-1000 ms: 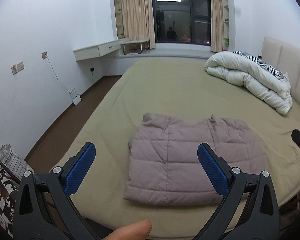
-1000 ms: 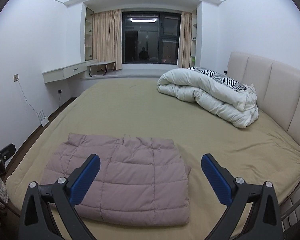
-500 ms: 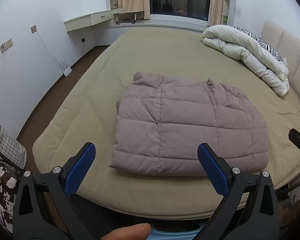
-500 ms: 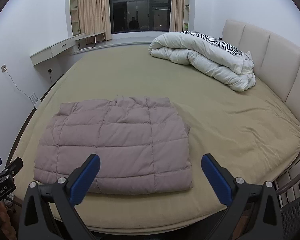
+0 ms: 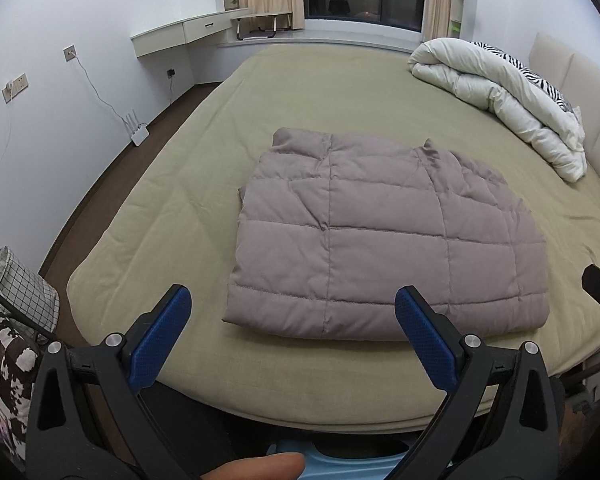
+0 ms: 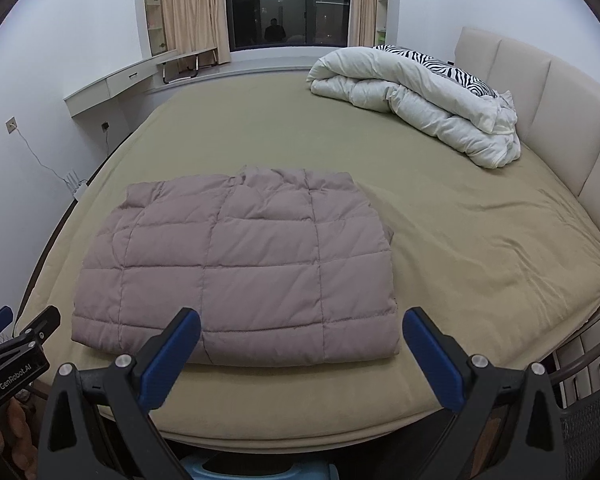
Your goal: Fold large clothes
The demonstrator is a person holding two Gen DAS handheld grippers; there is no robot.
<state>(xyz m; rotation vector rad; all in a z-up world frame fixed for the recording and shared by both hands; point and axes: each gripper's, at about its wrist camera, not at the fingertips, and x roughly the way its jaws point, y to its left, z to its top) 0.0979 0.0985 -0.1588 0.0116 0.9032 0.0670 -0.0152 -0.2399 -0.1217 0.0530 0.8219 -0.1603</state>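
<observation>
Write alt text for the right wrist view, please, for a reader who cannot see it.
A folded mauve quilted down jacket lies flat near the front edge of a bed with an olive sheet. The open right claw with blue pads frames it from below, holding nothing. A bundled white duvet rests by the beige headboard.

Left hand-held gripper: black plastic arms, blue textured pads, silver screws at the joints. Right hand-held gripper: same build, black frame, blue pads. White "GenRobot.AI" lettering on left unit's black body in right view
</observation>
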